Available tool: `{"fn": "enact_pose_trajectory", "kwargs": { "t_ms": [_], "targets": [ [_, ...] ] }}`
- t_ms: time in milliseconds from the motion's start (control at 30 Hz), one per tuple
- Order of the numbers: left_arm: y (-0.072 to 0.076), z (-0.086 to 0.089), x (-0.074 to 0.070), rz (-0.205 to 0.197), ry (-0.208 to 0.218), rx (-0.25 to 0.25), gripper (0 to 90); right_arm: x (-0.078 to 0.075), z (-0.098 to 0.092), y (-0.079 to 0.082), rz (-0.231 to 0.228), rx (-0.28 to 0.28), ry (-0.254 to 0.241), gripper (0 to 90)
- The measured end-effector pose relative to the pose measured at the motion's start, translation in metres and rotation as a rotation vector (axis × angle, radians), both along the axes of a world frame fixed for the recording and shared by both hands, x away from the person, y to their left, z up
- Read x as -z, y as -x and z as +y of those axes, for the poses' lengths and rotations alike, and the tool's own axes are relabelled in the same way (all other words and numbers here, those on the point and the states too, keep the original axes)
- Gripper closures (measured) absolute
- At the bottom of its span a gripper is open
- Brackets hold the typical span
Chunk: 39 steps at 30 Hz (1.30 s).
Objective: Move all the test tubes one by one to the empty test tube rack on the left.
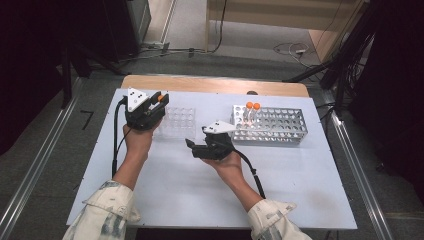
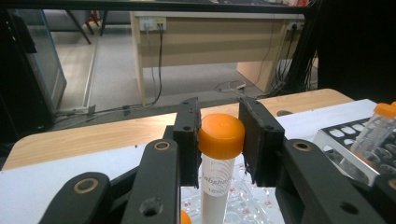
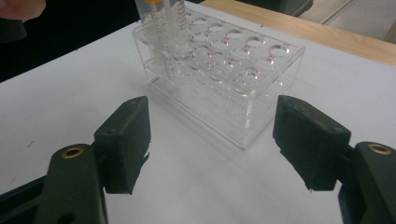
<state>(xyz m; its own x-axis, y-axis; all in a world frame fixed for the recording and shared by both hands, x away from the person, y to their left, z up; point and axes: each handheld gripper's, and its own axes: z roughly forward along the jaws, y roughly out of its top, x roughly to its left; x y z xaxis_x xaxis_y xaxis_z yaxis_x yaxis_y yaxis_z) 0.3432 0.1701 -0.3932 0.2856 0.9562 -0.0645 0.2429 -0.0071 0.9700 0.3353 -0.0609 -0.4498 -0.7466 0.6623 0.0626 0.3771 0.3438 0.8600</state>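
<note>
White tabletop bears clear rack beside metal rack.

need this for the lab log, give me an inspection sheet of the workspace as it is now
surface: white table top, bare where the things leave it free.
job's things: orange-capped tube over the clear rack; two capped tubes in the metal rack.
clutter: nothing seen.
grippers: left gripper shut on the orange-capped tube at its cap; right gripper open, nothing between the jaws, facing the clear rack.
cables: one black cable trails from the left gripper; more lie on the floor.
surroundings: wooden desk, grey floor.
</note>
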Motion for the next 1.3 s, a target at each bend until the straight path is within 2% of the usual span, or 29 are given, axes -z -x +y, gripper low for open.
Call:
{"fn": "enact_pose_trajectory", "kwargs": {
  "t_ms": [167, 500, 667, 933, 1100, 1300],
  "targets": [
    [-0.004, -0.001, 0.005, 0.007, -0.037, -0.008, 69.6, 0.002, -0.001, 0.000, 0.000, -0.003, 0.005, 26.4],
    [-0.006, -0.005, 0.017, 0.027, -0.044, 0.002, 69.6, 0.001, -0.002, 0.002, -0.001, 0.000, -0.002, 26.7],
    [-0.004, -0.006, 0.028, 0.049, -0.069, 0.000, 69.5, 0.001, -0.002, 0.002, -0.002, 0.000, -0.002, 26.8],
    [-0.002, -0.007, 0.041, 0.065, -0.078, -0.002, 69.3, 0.003, -0.001, 0.002, 0.001, -0.003, -0.003, 26.8],
    [-0.001, -0.008, 0.042, 0.069, -0.079, -0.002, 67.7, 0.003, -0.001, 0.002, 0.000, -0.004, 0.001, 26.8],
    [-0.001, -0.009, 0.042, 0.069, -0.070, -0.001, 60.1, 0.002, -0.002, 0.002, 0.000, 0.000, -0.003, 26.9]
  ]
}}
